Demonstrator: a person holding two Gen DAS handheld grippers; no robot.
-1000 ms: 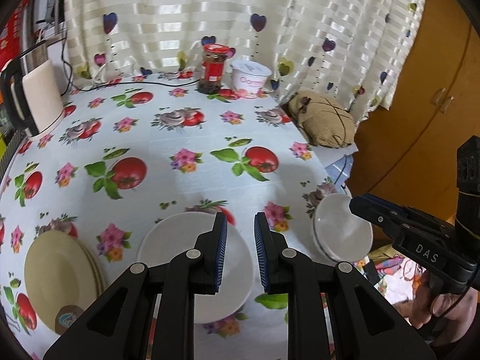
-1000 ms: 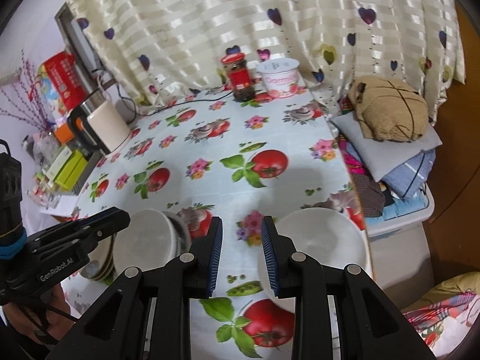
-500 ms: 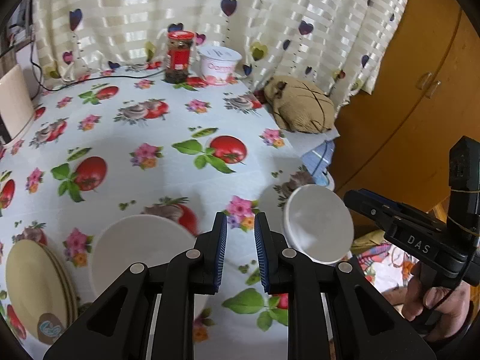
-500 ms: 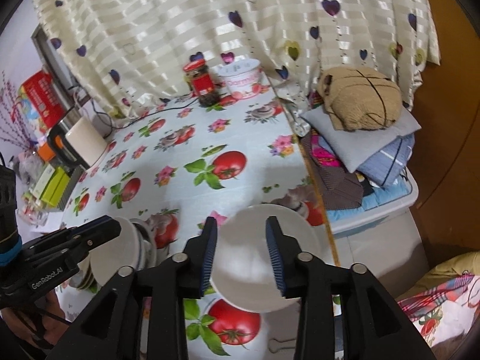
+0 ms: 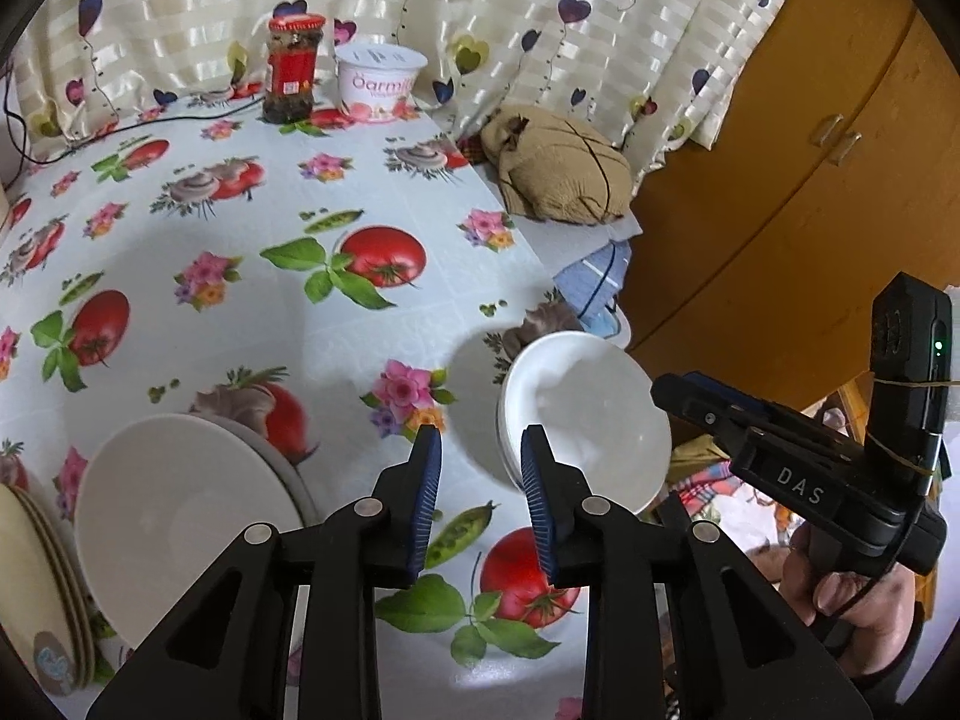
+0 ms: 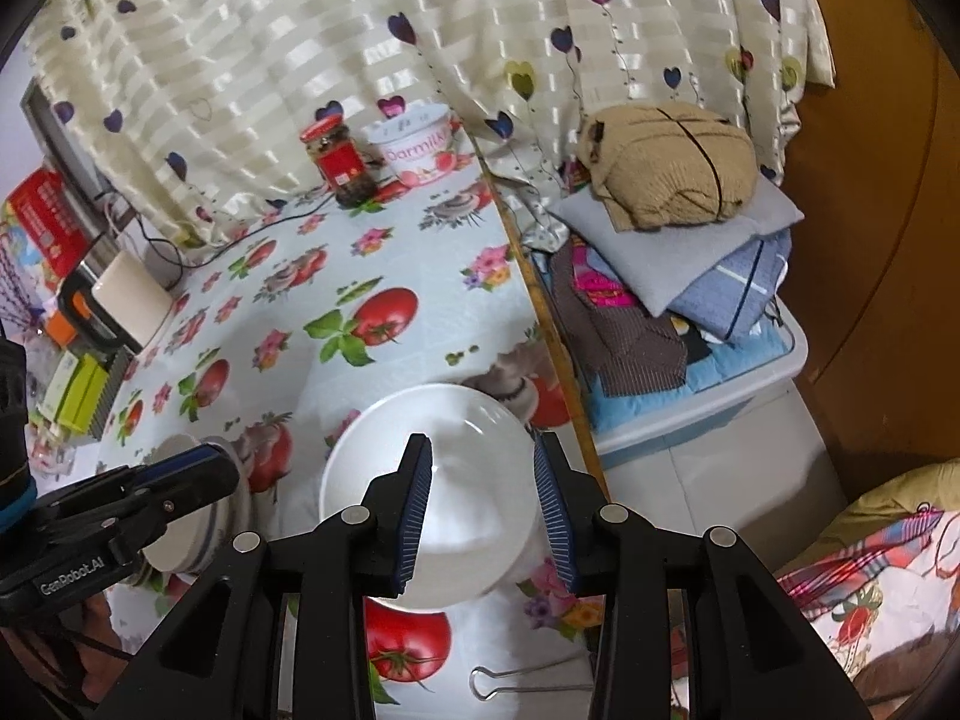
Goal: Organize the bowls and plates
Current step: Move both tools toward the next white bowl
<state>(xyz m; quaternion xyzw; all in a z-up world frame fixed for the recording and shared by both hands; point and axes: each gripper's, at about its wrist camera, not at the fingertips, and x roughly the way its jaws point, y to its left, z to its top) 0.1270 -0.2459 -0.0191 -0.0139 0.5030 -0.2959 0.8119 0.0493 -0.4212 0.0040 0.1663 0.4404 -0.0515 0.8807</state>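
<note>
Both tools are over the near right part of the bench (image 5: 198,276), which has that tomato-and-flower cloth on it.

The left tool (image 5: 480,450) has just been spreading its jaws and nothing sits between them, only cloth below, so it's released. At about 2 o'clock from its tips is a small stack of white bowls (image 5: 585,414), right by the bench's right edge. The right blue pad looks very close to the stack's rim, but I honestly can't tell whether it touches. At 9 o'clock from the tips there's a white plate (image 5: 180,516) lying on another plate, and further out at the left edge a pile of cream plates (image 5: 36,576).

In the right wrist view, the right tool (image 6: 483,465) hangs over the same white bowls (image 6: 432,492), jaws apart and gripping nothing. The top bowl shows in the gap between the pads and spreads out past the left one. A metal binder clip (image 6: 516,684) lies on the cloth at 6 o'clock from the bowls.

Far side of the bench, around 12 o'clock: a jar with a red lid (image 5: 293,69) and a white tub (image 5: 379,81) just beside it, in front of the heart curtain (image 5: 540,18). Off the bench at 2 o'clock is a folded pile of clothes (image 6: 678,240) on a storage box.
</note>
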